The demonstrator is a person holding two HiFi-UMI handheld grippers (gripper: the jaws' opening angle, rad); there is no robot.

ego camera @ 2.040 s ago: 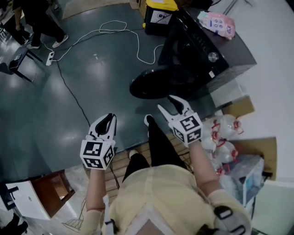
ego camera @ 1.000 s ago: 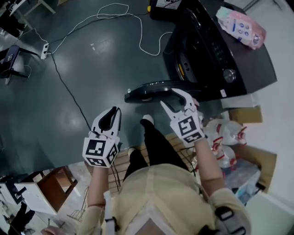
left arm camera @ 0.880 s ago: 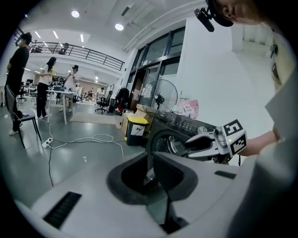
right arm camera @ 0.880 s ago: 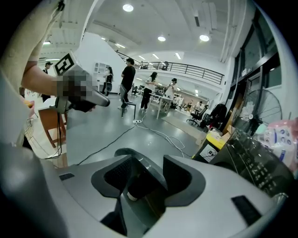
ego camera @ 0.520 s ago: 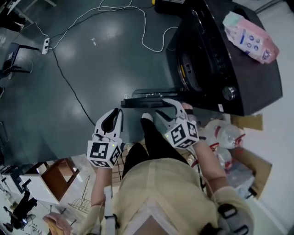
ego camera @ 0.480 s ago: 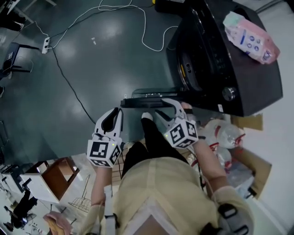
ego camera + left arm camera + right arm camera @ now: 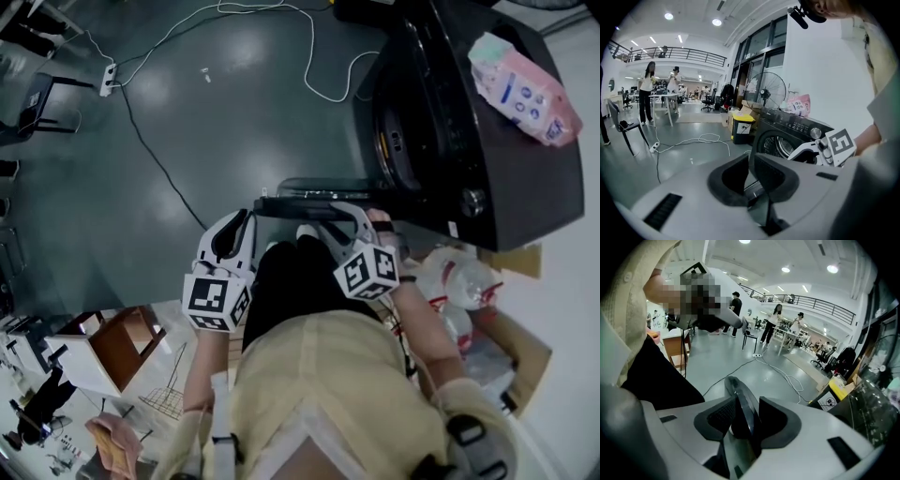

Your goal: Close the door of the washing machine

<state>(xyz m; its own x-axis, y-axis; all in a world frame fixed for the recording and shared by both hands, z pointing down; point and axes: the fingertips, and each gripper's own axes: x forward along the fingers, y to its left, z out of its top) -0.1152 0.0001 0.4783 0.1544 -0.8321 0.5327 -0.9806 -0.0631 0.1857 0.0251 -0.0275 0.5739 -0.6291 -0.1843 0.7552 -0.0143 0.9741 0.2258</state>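
Observation:
The black washing machine (image 7: pixel 469 122) stands at the upper right with its round door (image 7: pixel 309 200) swung open and seen edge-on. My right gripper (image 7: pixel 339 220) straddles the door's outer rim. In the right gripper view the dark rim (image 7: pixel 736 385) runs between the pads of the right gripper (image 7: pixel 745 405), whose jaws are closing around it with a little room on the left side. My left gripper (image 7: pixel 239 230) hovers just left of the door, shut on nothing. In the left gripper view the left gripper (image 7: pixel 751 161) points toward the machine's drum (image 7: pixel 780 145).
A pink package (image 7: pixel 520 80) lies on top of the machine. A white cable (image 7: pixel 309 56) loops over the floor behind. Plastic bags (image 7: pixel 450 281) and cardboard sit at the right, a wooden stool (image 7: pixel 122 342) at the lower left. A yellow-lidded bin (image 7: pixel 741 126) stands beyond the machine.
My right gripper has dropped and rolled onto the door's rim, which now sits between its jaws. My left gripper has drifted toward the door. The machine looks nearer.

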